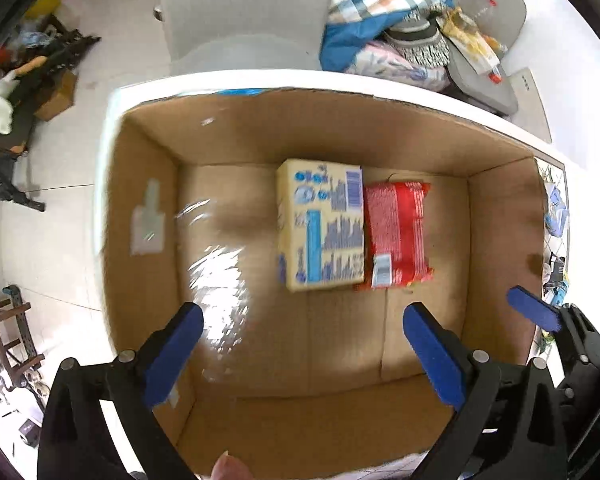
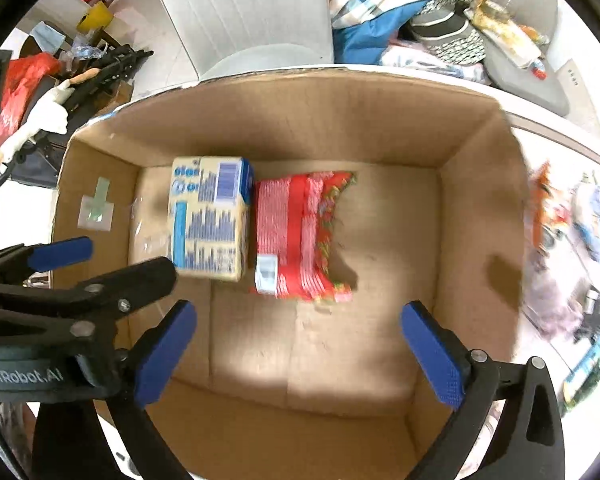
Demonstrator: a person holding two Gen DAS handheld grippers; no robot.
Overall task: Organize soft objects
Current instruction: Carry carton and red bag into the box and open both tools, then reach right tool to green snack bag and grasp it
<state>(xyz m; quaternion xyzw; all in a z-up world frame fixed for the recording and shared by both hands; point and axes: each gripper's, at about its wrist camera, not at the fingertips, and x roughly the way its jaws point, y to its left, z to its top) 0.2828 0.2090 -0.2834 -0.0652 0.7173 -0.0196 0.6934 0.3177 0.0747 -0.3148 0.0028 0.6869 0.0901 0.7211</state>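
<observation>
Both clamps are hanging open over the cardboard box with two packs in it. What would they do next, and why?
Probably lift away and go for another soft item. The left gripper and right gripper are both open and empty, and the yellow pack and red pack already lie side by side on the box floor.

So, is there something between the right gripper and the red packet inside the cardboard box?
Nothing visible. The right gripper hangs open above the cardboard box, and only bare box floor lies between its fingers and the red packet. The yellow and blue packet sits beside the red one, not in front of it.
</observation>
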